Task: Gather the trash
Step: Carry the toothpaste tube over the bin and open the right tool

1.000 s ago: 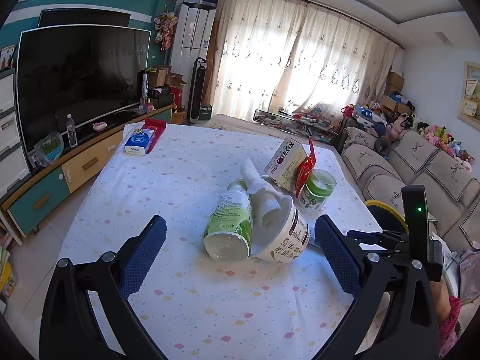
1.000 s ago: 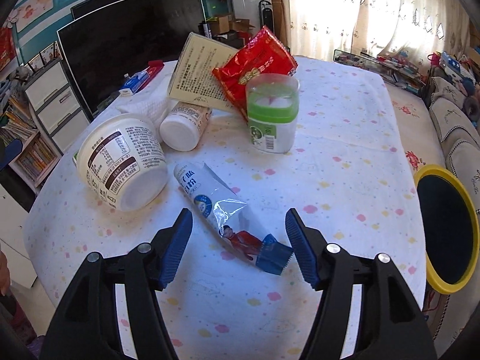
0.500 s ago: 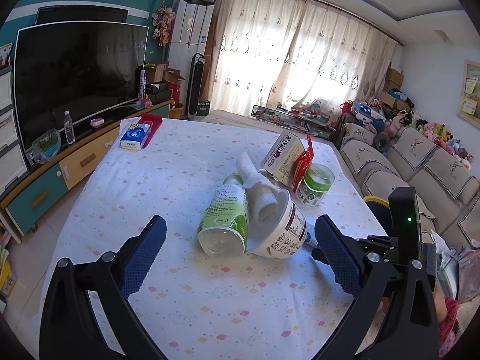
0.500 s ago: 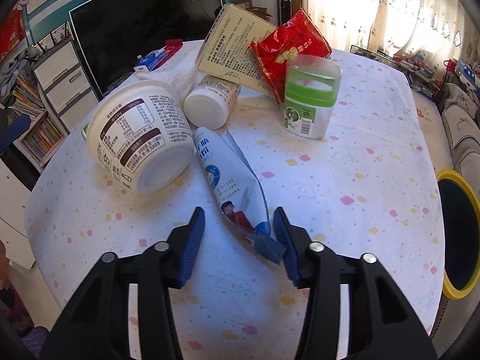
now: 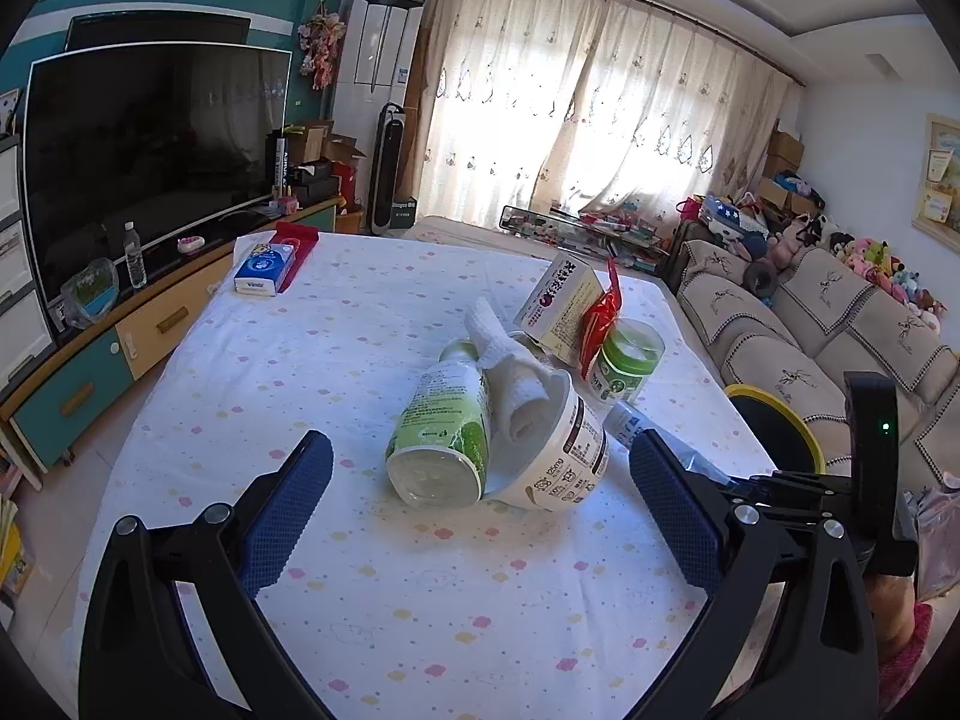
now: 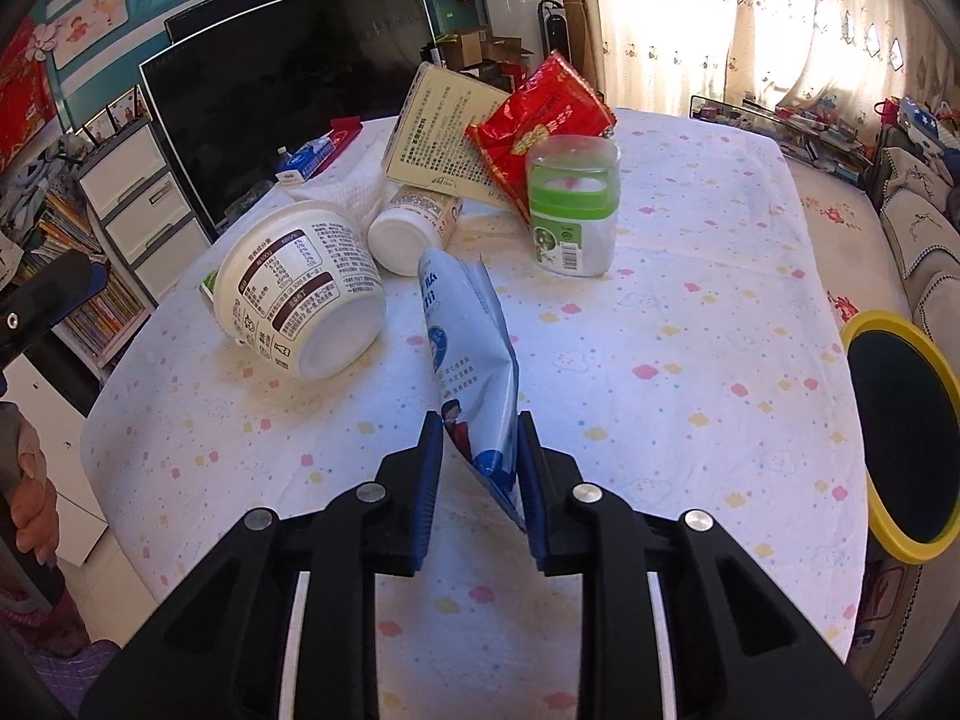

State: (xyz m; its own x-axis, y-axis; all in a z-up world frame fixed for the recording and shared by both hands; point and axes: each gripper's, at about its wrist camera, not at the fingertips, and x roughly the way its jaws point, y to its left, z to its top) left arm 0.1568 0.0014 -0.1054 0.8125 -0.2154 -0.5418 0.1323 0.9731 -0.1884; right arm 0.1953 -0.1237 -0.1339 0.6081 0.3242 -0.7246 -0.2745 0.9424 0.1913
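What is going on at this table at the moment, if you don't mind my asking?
A person is clearing trash off the table with two hand-held grippers. The right hand-held gripper has just been closing on the blue and white pouch and now pinches its lower end. The left hand-held gripper is open, facing the tipped white tub and green bottle. A yellow-rimmed bin waits beside the table.

Blue-and-white pouch (image 6: 474, 360), red packet (image 6: 540, 120), pastel-dotted white tablecloth (image 6: 690, 330).
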